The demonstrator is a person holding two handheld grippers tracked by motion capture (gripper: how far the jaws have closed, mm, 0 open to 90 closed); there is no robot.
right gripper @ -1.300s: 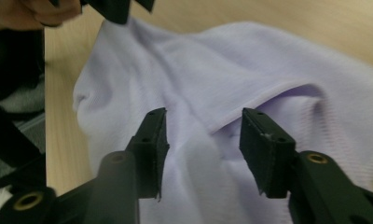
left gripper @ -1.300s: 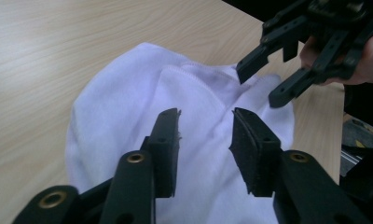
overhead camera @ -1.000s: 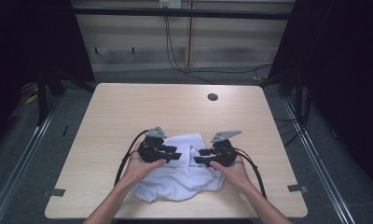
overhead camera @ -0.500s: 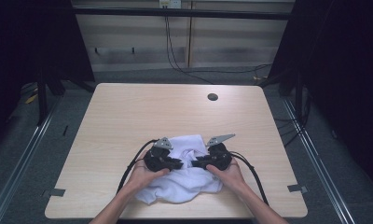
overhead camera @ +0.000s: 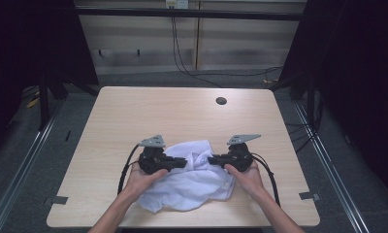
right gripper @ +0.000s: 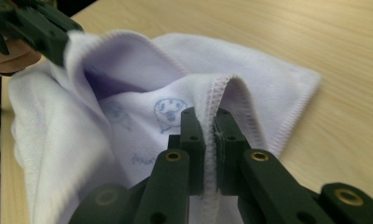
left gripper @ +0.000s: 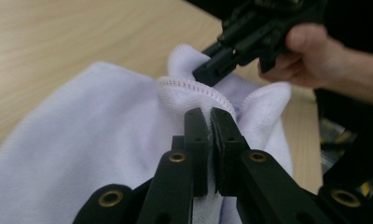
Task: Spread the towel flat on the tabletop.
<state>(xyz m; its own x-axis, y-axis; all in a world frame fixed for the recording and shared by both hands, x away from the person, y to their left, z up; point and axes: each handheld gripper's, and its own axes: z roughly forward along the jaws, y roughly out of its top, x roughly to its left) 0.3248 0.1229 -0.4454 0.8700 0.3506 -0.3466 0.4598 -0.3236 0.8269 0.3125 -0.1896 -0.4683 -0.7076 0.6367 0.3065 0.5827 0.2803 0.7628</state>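
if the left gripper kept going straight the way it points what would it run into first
The left gripper is already shut on the white cloth, so more cloth first; beyond that, probably the right gripper, though depth is unclear.

No readable text on cloth (right gripper: 142, 116)

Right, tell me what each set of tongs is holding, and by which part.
Both hold the white cloth by its stitched hem: the left tongs and the right tongs are each shut on a fold of the edge.
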